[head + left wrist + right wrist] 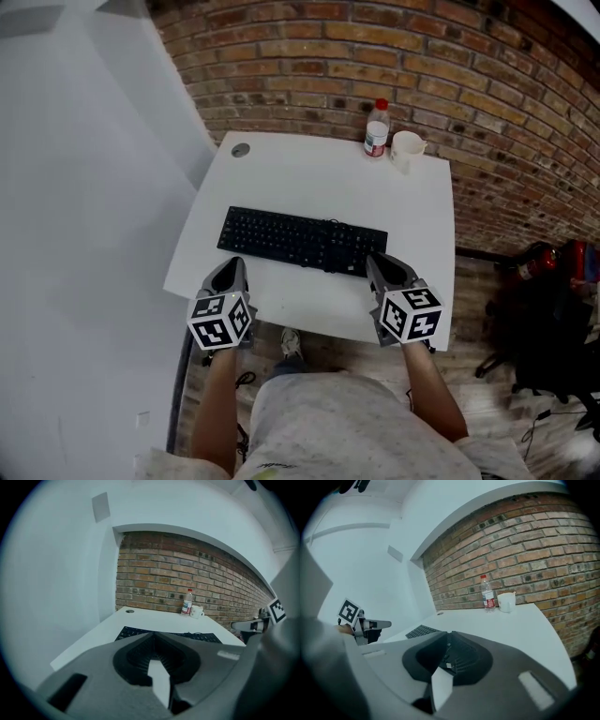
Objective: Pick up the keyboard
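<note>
Keyboard body is mostly hidden in both gripper views: each grey housing covers all but a strip of the flat black plastic keyboard [302, 240]. Whether either claw touches it cannot be told.

From the head view it lies across the middle of the white rectangular table [309, 178], long side roughly along the near edge. The left gripper [236, 262] sits at the near left corner of the table, its tip just beside the keyboard's left near corner. Its jaws are pressed together with nothing between them. The right gripper [373, 258] sits toward the near right corner, its tip at the keyboard's right end, jaws likewise closed and empty.

A clear plastic bottle with a red cap [377, 127] and a white cup [407, 146] stand just beside each other at the far edge, near the far right corner, well apart from the keyboard. A round grey grommet [241, 149] marks the far left corner.

A red brick wall [375, 56] runs behind the far edge, and a plain white wall [84, 187] stands along the left. Dark shapes on the floor at the right, one partly red [530, 262], are too dim to name.
</note>
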Tool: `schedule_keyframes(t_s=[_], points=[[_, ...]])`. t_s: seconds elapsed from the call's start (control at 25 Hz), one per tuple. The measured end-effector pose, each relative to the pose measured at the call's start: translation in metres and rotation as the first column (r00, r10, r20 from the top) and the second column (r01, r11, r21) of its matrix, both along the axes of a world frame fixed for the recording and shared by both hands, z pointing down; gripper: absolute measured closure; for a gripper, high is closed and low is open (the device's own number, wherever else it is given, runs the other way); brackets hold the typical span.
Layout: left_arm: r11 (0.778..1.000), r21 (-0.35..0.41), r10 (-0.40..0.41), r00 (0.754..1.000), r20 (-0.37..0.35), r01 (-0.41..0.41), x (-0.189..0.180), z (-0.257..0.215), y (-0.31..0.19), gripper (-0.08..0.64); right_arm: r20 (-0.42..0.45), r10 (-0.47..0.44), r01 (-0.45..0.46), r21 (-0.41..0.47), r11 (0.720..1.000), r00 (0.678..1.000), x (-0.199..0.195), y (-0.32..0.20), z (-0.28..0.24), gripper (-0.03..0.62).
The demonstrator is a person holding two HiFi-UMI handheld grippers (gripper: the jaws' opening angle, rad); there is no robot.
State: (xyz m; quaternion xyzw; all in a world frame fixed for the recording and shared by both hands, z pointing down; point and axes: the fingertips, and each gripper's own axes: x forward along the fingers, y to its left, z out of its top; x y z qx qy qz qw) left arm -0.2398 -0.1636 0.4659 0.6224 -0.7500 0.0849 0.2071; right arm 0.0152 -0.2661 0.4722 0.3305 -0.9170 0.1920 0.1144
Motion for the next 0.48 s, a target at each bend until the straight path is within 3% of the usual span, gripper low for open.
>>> schedule_keyframes(t_s=[0.28,0.48], points=[[0.995,-0.067,0.075,0.997,-0.006,-0.076,-0.044,0.029,-0.044,0.515,-0.065,0.13,-0.132,-0.026,0.991,0.989,-0.002,-0.03,0.021,0.534],[0.988,-0.104,0.115,0.993,-0.015,-0.116,-0.065,0.048,-0.067,0.442,-0.116,0.199,-0.206,-0.053,0.977,0.973,0.0,-0.04,0.04,0.484]])
